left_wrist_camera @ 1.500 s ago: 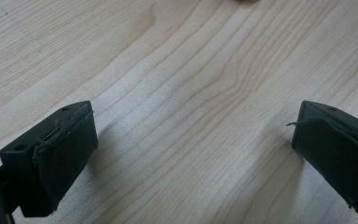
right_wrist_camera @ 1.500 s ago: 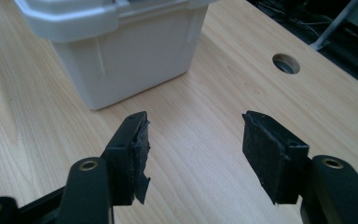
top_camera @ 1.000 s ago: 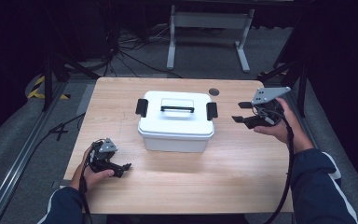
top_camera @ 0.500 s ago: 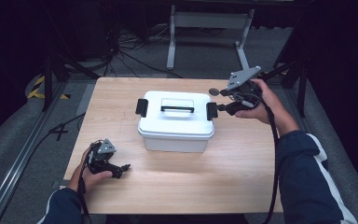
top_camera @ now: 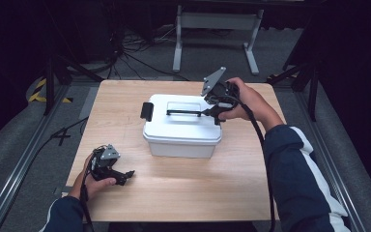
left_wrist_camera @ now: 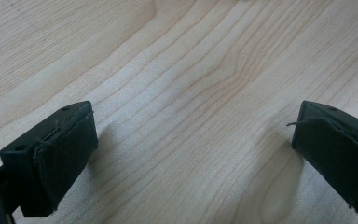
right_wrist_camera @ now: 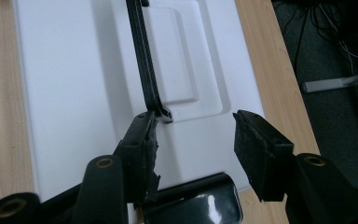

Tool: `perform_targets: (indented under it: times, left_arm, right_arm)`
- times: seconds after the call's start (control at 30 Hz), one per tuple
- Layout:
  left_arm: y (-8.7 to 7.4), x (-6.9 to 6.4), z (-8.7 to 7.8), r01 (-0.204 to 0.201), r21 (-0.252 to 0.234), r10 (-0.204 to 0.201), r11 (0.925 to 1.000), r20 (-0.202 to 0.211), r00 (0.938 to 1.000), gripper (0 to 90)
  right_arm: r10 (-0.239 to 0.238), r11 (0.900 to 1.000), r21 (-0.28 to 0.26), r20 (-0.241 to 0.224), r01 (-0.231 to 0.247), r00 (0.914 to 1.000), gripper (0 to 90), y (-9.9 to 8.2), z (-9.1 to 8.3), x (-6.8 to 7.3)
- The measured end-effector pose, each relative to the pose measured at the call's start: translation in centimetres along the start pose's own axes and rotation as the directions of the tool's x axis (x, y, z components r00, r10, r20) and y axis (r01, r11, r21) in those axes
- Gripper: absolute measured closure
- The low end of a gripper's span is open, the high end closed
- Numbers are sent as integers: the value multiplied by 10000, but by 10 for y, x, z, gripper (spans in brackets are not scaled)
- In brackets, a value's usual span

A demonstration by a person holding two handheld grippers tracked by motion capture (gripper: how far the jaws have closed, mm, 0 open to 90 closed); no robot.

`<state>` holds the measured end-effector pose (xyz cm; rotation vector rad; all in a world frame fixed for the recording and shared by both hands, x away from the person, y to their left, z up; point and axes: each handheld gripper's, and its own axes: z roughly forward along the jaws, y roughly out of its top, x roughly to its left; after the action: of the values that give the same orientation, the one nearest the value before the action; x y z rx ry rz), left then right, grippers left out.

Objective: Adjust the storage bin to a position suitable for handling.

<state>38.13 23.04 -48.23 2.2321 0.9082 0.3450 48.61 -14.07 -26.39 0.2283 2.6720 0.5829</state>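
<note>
White plastic box (top_camera: 182, 126), rigid, lidded, at the middle of the wooden table (top_camera: 183, 193). Black handle (top_camera: 186, 112) lying flat along the lid; black latch (top_camera: 147, 111) on the box's left end, a second (right_wrist_camera: 193, 203) on its right end, glossy. Probably light if empty; contents unknown. Smooth walls likely slippery; better holds at the handle or the latches. Stiff enough not to give under the jaws.

Right gripper (top_camera: 211, 111): above the box's right end, jaws spread, nothing held, one pad beside the handle's end.

Left gripper (top_camera: 123, 175): low over the table, well left of and nearer than the box, jaws wide apart, nothing held.
</note>
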Motion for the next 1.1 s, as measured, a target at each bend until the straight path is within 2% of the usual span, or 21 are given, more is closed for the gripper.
perform_targets:
  times: [0.07, 0.2, 0.27, 0.3, 0.5, 0.63, 0.93, 1.1]
  left_arm:
    - [0, 0, 0, 37, -11, -37, 10000, 8, 10000, 6]
    - [0, 0, 0, 55, -9, -55, 10000, 13, 10000, 6]
    - [0, 0, 0, 56, -11, -56, 10000, 11, 10000, 6]
    - [0, 0, 0, 53, -11, -53, 10000, 14, 10000, 6]
    - [0, 0, 0, 55, -9, -55, 10000, 14, 10000, 6]
    - [0, -1, 0, 59, -34, -59, 10000, 13, 10000, 6]
    - [0, 0, 0, 37, -7, -37, 10000, 27, 10000, 5]
    - [0, 0, 0, 37, -11, -37, 10000, 23, 10000, 5]
  right_arm:
    - [-77, 9999, -119, -123, 76, 9999, 495, 4, 1, -1]
    - [-79, 10000, -6, -132, 79, 9999, 501, 8, 0, -2]
    - [-350, 9994, 53, -314, 352, 9989, 502, 13, 0, 0]
    - [-341, 9994, 80, -418, 345, 9985, 505, 14, 0, 2]
    - [-743, 9949, 636, -602, 781, 9954, 528, 22, 9, 6]
    - [-833, 9918, 906, -735, 899, 9938, 586, 28, 15, 8]
    - [-1231, 9751, 1691, -1264, 1436, 9843, 776, 35, 32, 8]
    - [-1346, 9735, 1690, -1204, 1540, 9836, 828, 37, 32, 7]
